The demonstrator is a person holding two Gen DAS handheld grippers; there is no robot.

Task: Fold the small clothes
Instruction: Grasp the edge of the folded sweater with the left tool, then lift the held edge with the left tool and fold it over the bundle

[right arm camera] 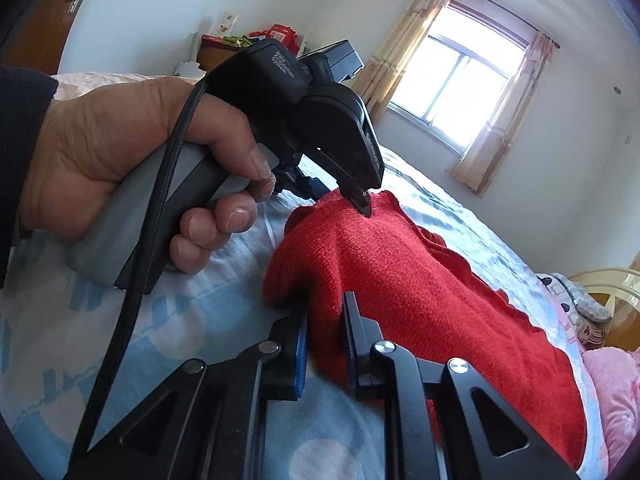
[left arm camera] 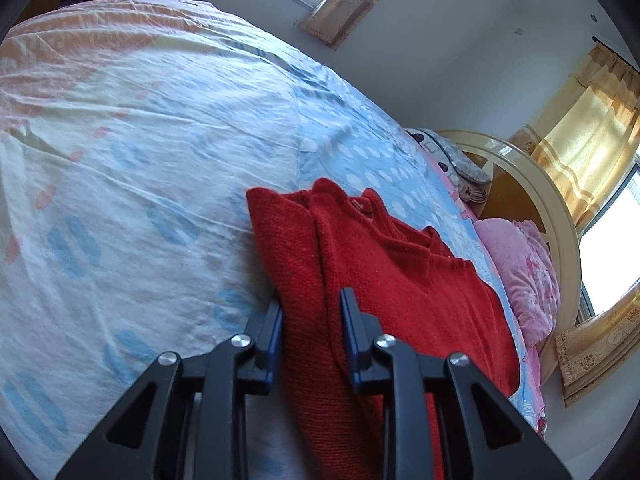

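A red knitted sweater lies partly folded on a bed with a blue, white and pink sheet. In the left wrist view, my left gripper is shut on a fold at the sweater's near left edge, with red knit filling the gap between the blue pads. The right wrist view shows the sweater bunched up. There my right gripper pinches its near corner. The left gripper, held by a hand, bites the far corner.
A pink blanket and a patterned pillow lie by the cream headboard to the right. The left gripper's black cable hangs over the sheet. A cluttered cabinet and a curtained window stand beyond the bed.
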